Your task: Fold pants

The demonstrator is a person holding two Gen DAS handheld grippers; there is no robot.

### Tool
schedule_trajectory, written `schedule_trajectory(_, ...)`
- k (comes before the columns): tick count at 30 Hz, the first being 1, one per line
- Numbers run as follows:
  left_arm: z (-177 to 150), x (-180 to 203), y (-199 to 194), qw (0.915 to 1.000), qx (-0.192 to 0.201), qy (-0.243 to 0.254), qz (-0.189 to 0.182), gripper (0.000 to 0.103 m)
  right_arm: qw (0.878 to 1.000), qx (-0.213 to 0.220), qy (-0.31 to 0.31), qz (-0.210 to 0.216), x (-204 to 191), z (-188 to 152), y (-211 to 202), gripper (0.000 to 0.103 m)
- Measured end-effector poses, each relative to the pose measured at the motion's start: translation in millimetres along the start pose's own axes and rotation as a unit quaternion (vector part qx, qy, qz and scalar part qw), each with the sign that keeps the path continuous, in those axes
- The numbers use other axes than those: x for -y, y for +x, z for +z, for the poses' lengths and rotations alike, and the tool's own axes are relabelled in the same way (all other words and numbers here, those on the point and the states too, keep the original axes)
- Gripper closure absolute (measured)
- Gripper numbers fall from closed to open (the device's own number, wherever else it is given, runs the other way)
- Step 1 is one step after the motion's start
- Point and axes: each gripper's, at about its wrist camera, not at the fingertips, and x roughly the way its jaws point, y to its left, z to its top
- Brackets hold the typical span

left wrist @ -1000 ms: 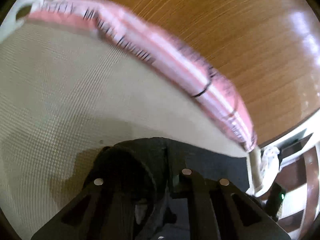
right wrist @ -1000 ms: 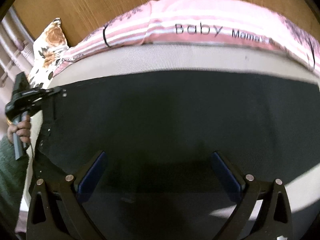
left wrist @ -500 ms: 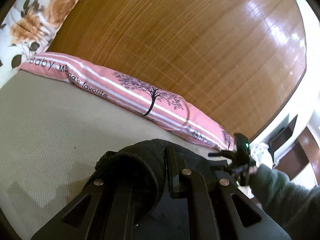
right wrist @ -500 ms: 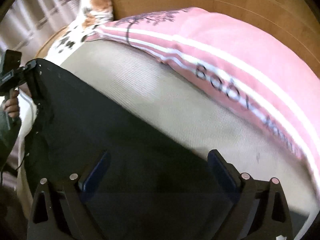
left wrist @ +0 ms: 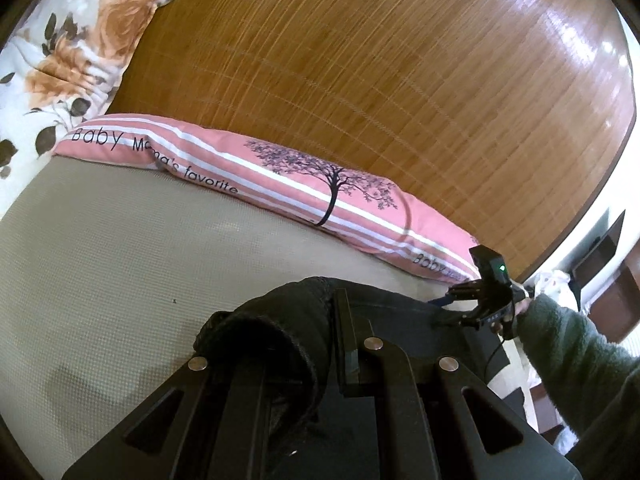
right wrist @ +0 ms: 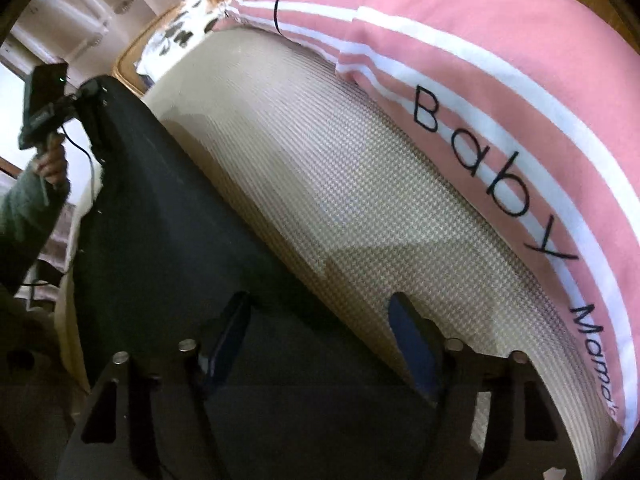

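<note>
Here, left tool (left wrist: 320, 344) clamping pants (right wrist: 168, 240), right tool (right wrist: 320, 340) closing over pants edge

Left gripper (left wrist: 320, 344) fingers clamped on a bunched dark fold of the pants (left wrist: 280, 328), lifted off the beige bed (left wrist: 120, 260). Right gripper (left wrist: 486, 296) at the far corner of the pants, green sleeve (left wrist: 576, 360) behind it. Pink striped pillow (left wrist: 280, 176) along the wooden headboard (left wrist: 360, 60), floral pillow (left wrist: 72, 48) top left.
</note>
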Motion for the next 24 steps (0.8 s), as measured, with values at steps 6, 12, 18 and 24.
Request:
schedule_trajectory(6,0,2,0,1.0,0.0,0.0,0.004,0.094,1.0,0.009,0.0,0.0,0,-3,-2,0.064)
schedule_trajectory(12,0,-3,5,1.0,0.001,-0.001,0.006,0.094,1.0,0.006,0.013,-0.015,-2,-12,-4,0.072)
schedule_trajectory(18,3,-11,19,0.9997,-0.007,-0.001,0.023,0.094,0.997,0.01,0.015,-0.077,-13,-17,-4,0.091)
schedule_trajectory(24,-2,2,28,0.9946,-0.001,0.062,0.082,0.094,0.984,0.035,0.015,-0.172,-49,-26,-18,0.094)
